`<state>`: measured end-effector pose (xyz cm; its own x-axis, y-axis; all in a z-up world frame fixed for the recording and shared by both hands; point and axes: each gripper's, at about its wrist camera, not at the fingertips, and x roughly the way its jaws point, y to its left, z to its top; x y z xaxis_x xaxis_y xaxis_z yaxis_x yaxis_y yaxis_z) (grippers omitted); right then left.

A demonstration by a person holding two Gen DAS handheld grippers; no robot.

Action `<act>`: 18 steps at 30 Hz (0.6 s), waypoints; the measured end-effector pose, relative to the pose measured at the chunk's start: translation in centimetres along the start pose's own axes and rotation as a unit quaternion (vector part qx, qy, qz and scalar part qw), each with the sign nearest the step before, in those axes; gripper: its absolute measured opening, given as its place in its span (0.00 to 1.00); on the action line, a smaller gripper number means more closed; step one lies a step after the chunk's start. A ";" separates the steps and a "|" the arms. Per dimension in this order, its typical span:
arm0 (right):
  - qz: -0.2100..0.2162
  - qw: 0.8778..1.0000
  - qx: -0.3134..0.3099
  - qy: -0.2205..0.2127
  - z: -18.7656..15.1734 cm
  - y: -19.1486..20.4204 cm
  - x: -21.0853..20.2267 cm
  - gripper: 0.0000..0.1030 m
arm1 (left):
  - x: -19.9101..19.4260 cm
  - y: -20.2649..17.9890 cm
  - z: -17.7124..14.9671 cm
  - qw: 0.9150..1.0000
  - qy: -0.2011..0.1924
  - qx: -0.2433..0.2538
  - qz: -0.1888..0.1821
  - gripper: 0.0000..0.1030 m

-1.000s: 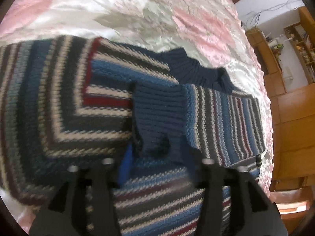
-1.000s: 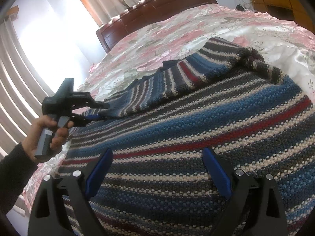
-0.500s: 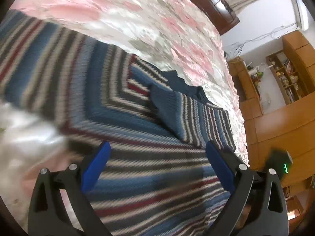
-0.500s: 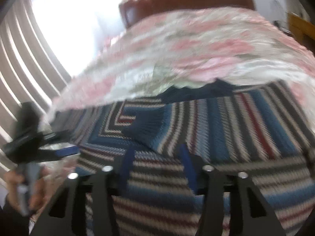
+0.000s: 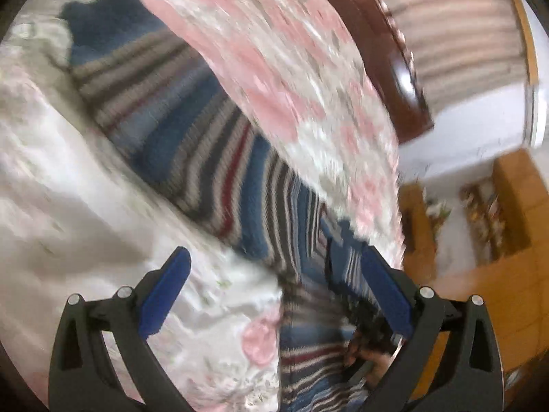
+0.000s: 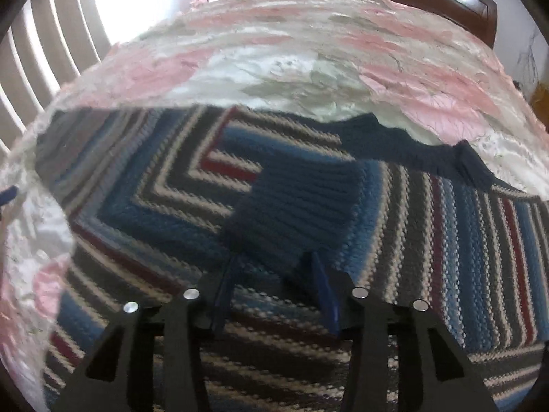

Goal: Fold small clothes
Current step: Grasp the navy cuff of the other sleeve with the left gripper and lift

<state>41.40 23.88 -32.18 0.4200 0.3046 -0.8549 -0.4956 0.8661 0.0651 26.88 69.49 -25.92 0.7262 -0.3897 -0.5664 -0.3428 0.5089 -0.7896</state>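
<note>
Left wrist view: left gripper [image 5: 271,292] spread wide, nothing between the blue pads [image 5: 164,290], hanging over the bedspread [image 5: 85,206] near the sweater's left edge. Frame is motion-blurred. Striped knit sweater [image 5: 212,158] lies flat on the bed, running from far left to near right, its navy edge at the far left. A hand [image 5: 372,360] shows at near right, just behind the right finger, detail too blurred to read. Dark wood headboard [image 5: 384,51] far right, wooden shelves [image 5: 497,213] at right.

Right wrist view: right gripper [image 6: 274,288] partly narrowed, pads on either side of the near edge of the navy ribbed cuff [image 6: 295,206]; cannot tell whether they actually pinch it. The cuff belongs to a sleeve folded in over the sweater's body, sitting in the middle of the garment. Navy collar [image 6: 411,147] at the far edge, right of centre. Sweater covers the near part of the bed; pink floral bedspread beyond it. Window blinds [image 6: 44,44] far left.
</note>
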 end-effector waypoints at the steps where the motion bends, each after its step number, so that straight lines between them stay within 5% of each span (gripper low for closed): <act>1: 0.000 1.000 0.006 -0.005 0.4 0.0 -0.2 0.43 | -1.1 0.8 1.0 1.000 -0.019 -0.015 -0.009 0.96; 5: -0.008 1.000 0.027 -0.002 0.9 -0.2 0.7 0.44 | -4.5 3.6 4.9 0.994 -0.079 -0.077 -0.023 0.96; 7: 0.006 1.000 0.014 0.017 0.9 0.5 1.8 0.56 | -5.6 5.0 6.6 0.990 -0.097 -0.104 -0.021 0.96; 18: 0.093 0.992 0.050 -0.062 -2.0 1.5 -5.4 0.60 | -5.2 8.9 13.9 0.981 -0.106 -0.121 0.104 0.96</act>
<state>36.88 22.70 -28.48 0.4215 0.5034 -0.7543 -0.4970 0.8240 0.2721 28.33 86.77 -26.68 0.7240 -0.1148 -0.6801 -0.6102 0.3530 -0.7092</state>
